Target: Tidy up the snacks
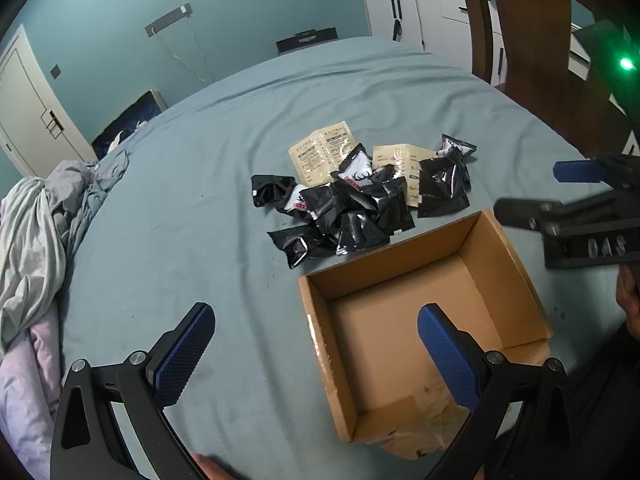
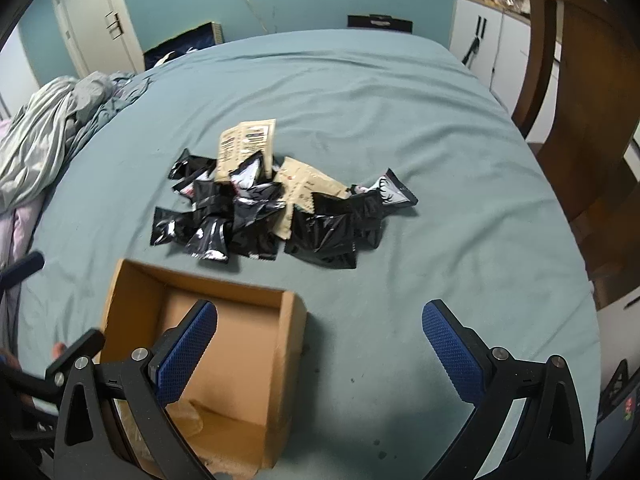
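A pile of snack packets (image 1: 360,200) lies on the blue-green bed sheet: several black foil packets and a few beige ones (image 1: 322,152). The pile also shows in the right wrist view (image 2: 276,208). An open, empty cardboard box (image 1: 424,312) sits just in front of the pile, and it shows in the right wrist view too (image 2: 200,360). My left gripper (image 1: 316,352) is open and empty, hovering over the box's left wall. My right gripper (image 2: 320,352) is open and empty, over the box's right wall; it also shows at the right of the left wrist view (image 1: 532,192).
Crumpled grey and pink bedding (image 1: 36,240) is heaped at the bed's left edge. A wooden bed frame post (image 2: 580,100) and white cabinets (image 1: 420,16) stand at the right. A white door (image 1: 28,120) is at the far left.
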The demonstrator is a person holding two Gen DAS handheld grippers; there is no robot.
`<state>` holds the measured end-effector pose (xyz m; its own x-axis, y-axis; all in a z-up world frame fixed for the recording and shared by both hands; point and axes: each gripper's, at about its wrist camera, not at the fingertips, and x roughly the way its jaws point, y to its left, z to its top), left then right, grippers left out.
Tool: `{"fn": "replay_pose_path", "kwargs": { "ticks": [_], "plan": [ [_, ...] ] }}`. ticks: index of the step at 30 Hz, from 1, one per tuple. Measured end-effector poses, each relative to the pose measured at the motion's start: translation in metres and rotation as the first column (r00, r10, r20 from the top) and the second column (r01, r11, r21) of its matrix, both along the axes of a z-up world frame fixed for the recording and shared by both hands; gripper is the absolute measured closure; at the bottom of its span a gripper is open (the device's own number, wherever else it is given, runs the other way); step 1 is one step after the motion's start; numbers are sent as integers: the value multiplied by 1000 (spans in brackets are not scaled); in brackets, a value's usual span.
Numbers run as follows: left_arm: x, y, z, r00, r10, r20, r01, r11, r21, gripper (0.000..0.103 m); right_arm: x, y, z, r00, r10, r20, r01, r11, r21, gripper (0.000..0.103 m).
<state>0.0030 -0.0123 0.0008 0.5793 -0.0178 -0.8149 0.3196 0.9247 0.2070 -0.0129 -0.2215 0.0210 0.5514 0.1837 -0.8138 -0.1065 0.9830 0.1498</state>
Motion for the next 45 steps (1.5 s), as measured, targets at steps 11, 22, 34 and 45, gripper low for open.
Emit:
{"fn": "replay_pose_path", "kwargs": {
  "ticks": [11, 22, 34, 45],
  "plan": [
    [7, 5, -2, 999, 1, -46, -4, 999, -49, 0, 70, -31, -25, 983, -95, -154, 111, 988, 103, 0],
    [16, 8, -7, 997, -5, -81, -3, 996, -92, 0, 139, -12, -74, 957, -55, -286, 92, 989, 117, 0],
    [27, 19, -4, 997, 68, -35, -72, 990, -119, 0, 165, 26, -103, 970, 35, -240, -40, 999, -16, 28],
    [40, 36, -13, 991, 128, -48, -133, 982, -132, 0, 129, 13, -69, 994, 18, -111, -9, 997, 77, 59]
  ]
}}
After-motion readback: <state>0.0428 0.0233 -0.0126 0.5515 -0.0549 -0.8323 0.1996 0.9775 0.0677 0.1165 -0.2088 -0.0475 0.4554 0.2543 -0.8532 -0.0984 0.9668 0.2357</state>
